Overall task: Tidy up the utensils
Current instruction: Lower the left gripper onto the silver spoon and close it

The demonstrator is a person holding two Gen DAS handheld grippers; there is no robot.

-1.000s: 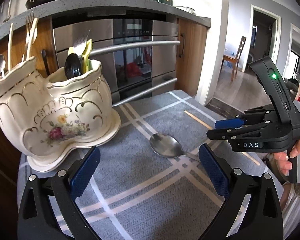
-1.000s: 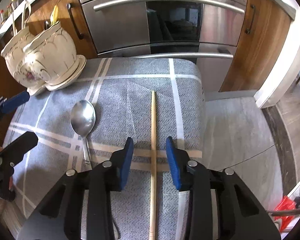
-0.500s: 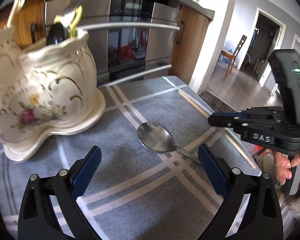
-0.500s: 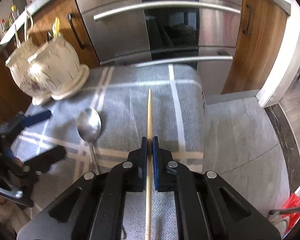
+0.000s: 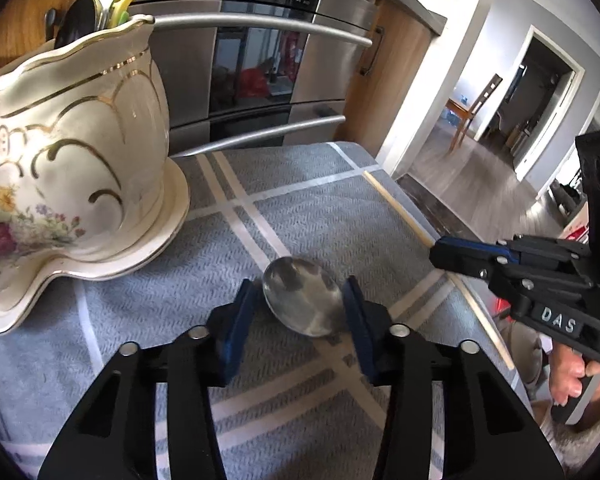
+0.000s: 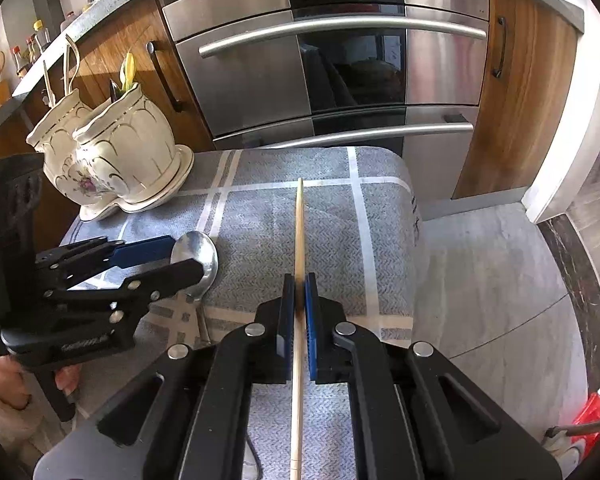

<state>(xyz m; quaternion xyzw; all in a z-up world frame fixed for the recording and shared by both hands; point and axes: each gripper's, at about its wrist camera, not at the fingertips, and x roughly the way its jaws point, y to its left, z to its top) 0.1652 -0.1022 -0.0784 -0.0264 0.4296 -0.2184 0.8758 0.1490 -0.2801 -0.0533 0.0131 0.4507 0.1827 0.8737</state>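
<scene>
The right gripper (image 6: 299,308) was clamped on the wooden chopstick (image 6: 299,224), which lay on the grey cloth (image 6: 260,216) beside the ceramic holder (image 6: 116,156). The left gripper (image 5: 298,306) had just been closing around the spoon (image 5: 300,300), its jaws half open and the bowl between them, apparently unpressed. Several utensils already stood in the holder; these two looked left.

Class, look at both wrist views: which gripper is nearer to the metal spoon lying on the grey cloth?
Left. The left gripper has just been closing around the spoon bowl; the right gripper sits beside it, shut on the chopstick.
</scene>
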